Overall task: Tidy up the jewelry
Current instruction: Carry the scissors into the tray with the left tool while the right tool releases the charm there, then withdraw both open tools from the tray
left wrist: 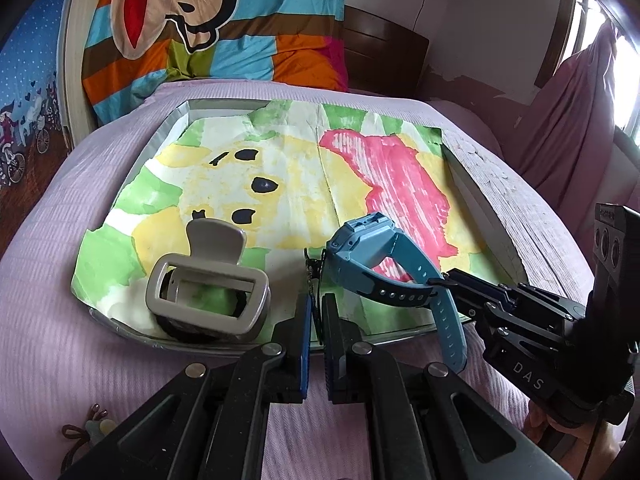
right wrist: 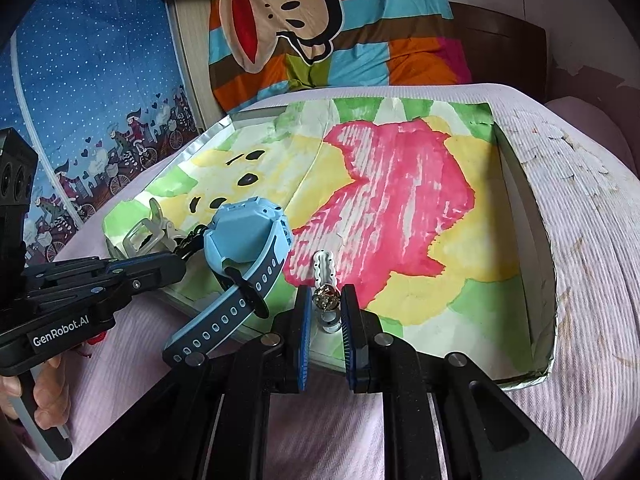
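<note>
A shallow tray (left wrist: 480,200) lined with a painted paper lies on the lilac bed cover. In it lie a grey hair claw (left wrist: 208,292) and a blue watch (left wrist: 372,256), whose strap hangs over the near rim. My left gripper (left wrist: 316,308) is shut on a thin dark chain (left wrist: 312,276) at the tray's near edge, next to the watch. In the right wrist view my right gripper (right wrist: 326,312) is shut on a small white and silver hair clip (right wrist: 325,276) just over the near rim. The watch (right wrist: 244,236) sits left of it.
A striped cartoon pillow (left wrist: 216,28) lies beyond the tray. A dark wooden headboard (left wrist: 384,52) stands behind it. A blue dotted wall hanging (right wrist: 88,92) is on the left. A small hair tie (left wrist: 88,428) lies on the cover at lower left.
</note>
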A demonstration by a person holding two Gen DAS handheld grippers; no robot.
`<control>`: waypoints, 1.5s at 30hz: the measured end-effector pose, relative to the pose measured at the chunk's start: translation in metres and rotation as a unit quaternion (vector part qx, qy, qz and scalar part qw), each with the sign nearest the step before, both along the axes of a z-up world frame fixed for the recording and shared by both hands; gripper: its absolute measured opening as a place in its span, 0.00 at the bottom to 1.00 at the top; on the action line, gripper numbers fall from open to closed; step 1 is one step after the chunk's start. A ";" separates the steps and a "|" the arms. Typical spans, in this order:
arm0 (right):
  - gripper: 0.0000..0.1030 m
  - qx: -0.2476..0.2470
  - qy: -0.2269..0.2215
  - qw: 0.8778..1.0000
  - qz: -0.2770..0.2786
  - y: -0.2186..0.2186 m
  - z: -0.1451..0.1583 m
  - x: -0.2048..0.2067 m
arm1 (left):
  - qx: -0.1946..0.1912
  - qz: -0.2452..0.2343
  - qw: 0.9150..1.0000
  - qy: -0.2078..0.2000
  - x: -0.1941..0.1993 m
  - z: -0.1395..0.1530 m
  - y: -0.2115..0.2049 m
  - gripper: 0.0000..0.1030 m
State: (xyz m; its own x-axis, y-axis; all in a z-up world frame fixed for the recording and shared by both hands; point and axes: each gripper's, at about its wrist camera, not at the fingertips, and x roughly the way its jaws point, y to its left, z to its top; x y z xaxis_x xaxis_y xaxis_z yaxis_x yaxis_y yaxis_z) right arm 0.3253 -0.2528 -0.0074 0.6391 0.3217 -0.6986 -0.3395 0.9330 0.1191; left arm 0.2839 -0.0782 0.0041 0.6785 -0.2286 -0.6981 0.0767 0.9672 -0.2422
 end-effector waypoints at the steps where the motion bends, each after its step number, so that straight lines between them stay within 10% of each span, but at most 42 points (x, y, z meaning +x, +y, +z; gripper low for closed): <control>1: 0.13 0.001 -0.002 1.000 0.000 -0.001 0.000 -0.001 | -0.001 -0.001 1.000 -0.003 -0.001 0.000 0.000 0.06; 8: 0.20 -0.012 -0.036 0.999 -0.002 -0.010 0.008 -0.017 | -0.002 0.004 0.999 -0.035 -0.020 0.005 0.001 0.13; 28: 0.85 0.063 -0.191 0.978 -0.056 -0.048 0.067 -0.115 | 0.001 0.093 0.987 -0.130 -0.096 0.031 0.035 0.90; 45: 0.99 0.088 -0.243 0.964 -0.061 -0.020 0.074 -0.185 | 0.026 0.101 0.975 -0.194 -0.156 0.054 0.060 1.00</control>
State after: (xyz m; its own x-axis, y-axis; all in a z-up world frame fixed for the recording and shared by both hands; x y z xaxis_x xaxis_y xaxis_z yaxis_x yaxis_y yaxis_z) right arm 0.1408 -0.2731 0.0671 0.9180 0.3096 -0.2478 -0.2843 0.9494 0.1331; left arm 0.1281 -0.0178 0.0582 0.9215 -0.0342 -0.3869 -0.0407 0.9821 -0.1838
